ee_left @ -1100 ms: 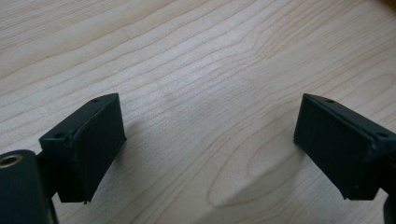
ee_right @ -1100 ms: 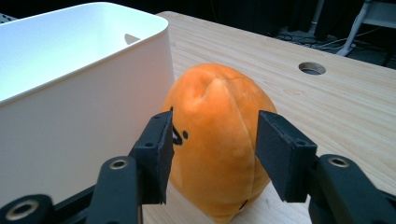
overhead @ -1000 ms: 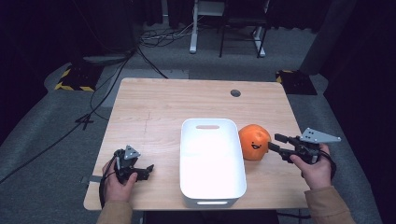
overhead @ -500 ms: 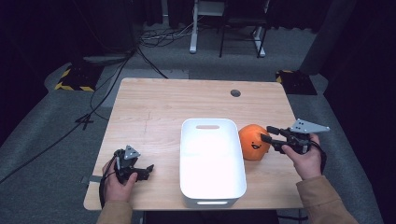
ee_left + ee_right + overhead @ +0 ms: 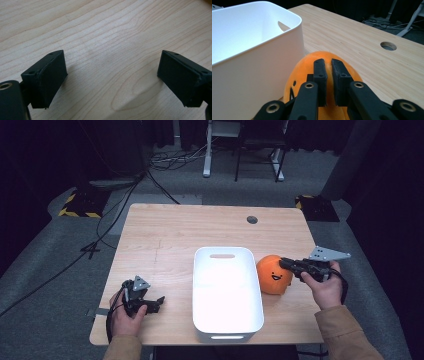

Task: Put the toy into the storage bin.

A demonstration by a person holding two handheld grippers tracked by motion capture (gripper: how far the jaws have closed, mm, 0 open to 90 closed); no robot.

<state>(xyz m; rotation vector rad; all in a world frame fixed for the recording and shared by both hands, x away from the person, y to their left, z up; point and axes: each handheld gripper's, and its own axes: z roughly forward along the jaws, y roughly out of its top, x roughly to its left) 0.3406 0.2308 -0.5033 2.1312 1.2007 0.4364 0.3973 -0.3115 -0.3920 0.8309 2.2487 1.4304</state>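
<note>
Right tongs (image 5: 327, 65) just closed, jaws near together, pinching top of orange plush (image 5: 272, 274) on table (image 5: 200, 230), beside white bin (image 5: 227, 330). Left tongs (image 5: 111, 77) spread wide, empty, over bare table.

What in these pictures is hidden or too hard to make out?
- High view: the side of the orange plush toy facing the white bin is hidden by the bin's wall.
- Right gripper view: the toy's face is mostly covered by the right gripper.
- Left gripper view: the left gripper body is cut off by the bottom edge.
</note>
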